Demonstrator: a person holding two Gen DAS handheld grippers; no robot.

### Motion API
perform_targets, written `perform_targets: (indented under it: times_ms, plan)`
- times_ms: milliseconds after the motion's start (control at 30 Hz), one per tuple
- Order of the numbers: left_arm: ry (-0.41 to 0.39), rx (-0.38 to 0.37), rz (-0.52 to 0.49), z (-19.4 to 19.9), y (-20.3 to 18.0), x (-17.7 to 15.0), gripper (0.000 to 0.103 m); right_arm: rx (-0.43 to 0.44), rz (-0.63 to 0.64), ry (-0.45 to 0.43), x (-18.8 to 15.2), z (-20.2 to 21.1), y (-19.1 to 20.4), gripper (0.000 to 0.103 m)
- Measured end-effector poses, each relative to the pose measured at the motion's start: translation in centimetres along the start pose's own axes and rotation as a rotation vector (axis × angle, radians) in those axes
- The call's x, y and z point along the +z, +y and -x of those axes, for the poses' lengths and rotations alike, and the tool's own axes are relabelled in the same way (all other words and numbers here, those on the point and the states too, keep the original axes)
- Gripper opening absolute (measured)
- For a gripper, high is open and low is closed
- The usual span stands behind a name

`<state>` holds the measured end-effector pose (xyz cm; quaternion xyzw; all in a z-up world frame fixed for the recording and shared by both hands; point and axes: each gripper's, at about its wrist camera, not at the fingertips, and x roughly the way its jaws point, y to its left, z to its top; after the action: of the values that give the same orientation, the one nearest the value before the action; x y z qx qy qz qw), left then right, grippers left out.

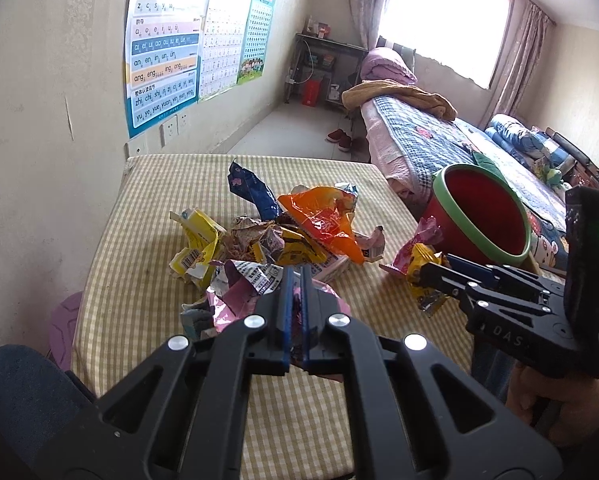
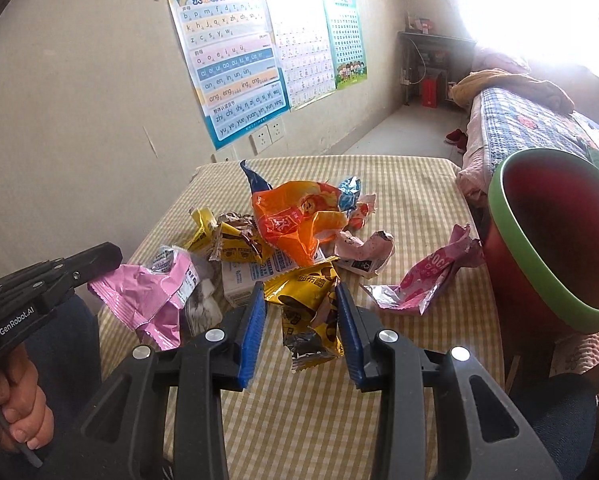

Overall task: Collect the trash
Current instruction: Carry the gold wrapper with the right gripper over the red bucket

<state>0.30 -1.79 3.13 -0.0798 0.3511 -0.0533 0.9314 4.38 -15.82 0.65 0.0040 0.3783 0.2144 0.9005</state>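
The left gripper [image 1: 297,280] pinches a pink wrapper [image 2: 147,300], mostly hidden behind its fingers. The right gripper [image 2: 301,300] clamps a yellow wrapper [image 2: 307,304]; the bin [image 2: 555,240] is cut off.

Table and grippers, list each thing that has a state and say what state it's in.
left gripper: shut on pink wrapper
right gripper: shut on yellow wrapper, lifted
red bin: open, tilted toward the table, looks empty
orange bag: crumpled, on the pile
milk carton: lying under wrappers
pink torn wrapper: lying loose beside the bin
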Motion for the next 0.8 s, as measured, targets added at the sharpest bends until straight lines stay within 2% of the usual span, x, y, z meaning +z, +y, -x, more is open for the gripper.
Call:
perform_targets:
  times_ms: [367,800]
  plan:
    - [0.004,-0.015,-0.041,0.7,-2.7,1.9,0.002,0.021,-0.051,-0.067,0.6,2.0,-1.6,0.034]
    - [-0.025,-0.077,-0.084,-0.2,-6.5,5.5,0.002,-0.022,-0.107,-0.14,2.3,4.9,-4.5,0.034]
